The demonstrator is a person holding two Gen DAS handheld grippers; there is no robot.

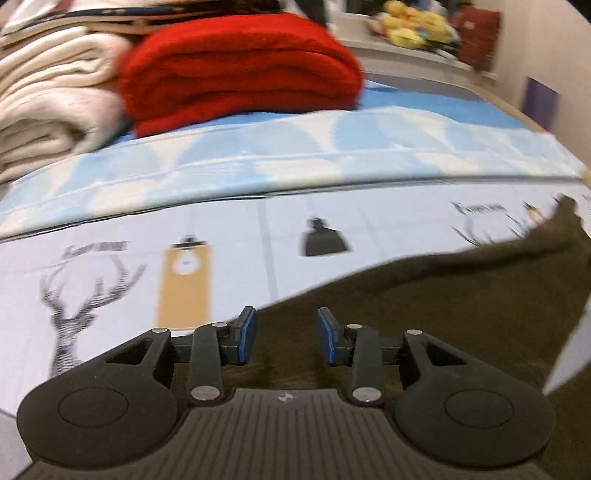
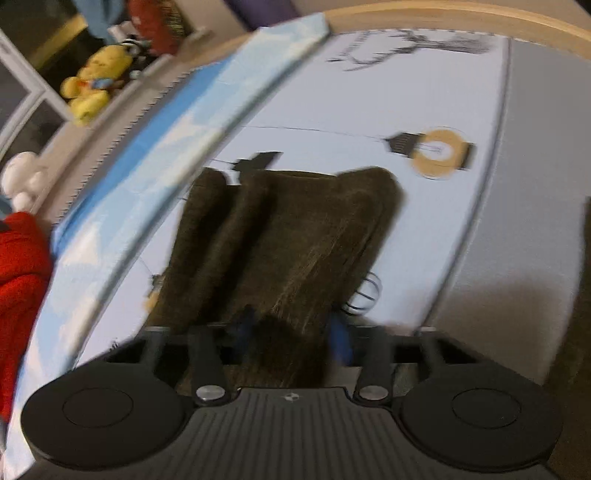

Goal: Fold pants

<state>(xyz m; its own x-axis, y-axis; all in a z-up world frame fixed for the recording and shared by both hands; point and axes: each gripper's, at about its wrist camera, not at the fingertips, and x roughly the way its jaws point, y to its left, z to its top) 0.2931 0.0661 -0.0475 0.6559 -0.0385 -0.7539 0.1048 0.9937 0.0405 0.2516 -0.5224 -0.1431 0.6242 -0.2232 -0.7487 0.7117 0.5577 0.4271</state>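
Observation:
The dark olive-brown pants [image 1: 443, 314] lie on a pale bed sheet [image 1: 258, 236] printed with deer and lamps. My left gripper [image 1: 286, 332] hovers over the pants' edge. It is open, its blue pads [image 1: 246, 332] apart with nothing between them. In the right wrist view the pants [image 2: 295, 229] stretch away in long folds from my right gripper [image 2: 293, 332]. A bunch of the fabric rises between its blurred blue pads [image 2: 341, 343], and the gripper is shut on the pants.
A folded red blanket [image 1: 240, 74] and cream blankets [image 1: 48, 99] are stacked at the far left, on a blue-and-white cover [image 1: 332, 147]. Yellow plush toys [image 2: 92, 81] sit on a ledge behind. The bed's wooden edge [image 2: 480, 14] runs along the far side.

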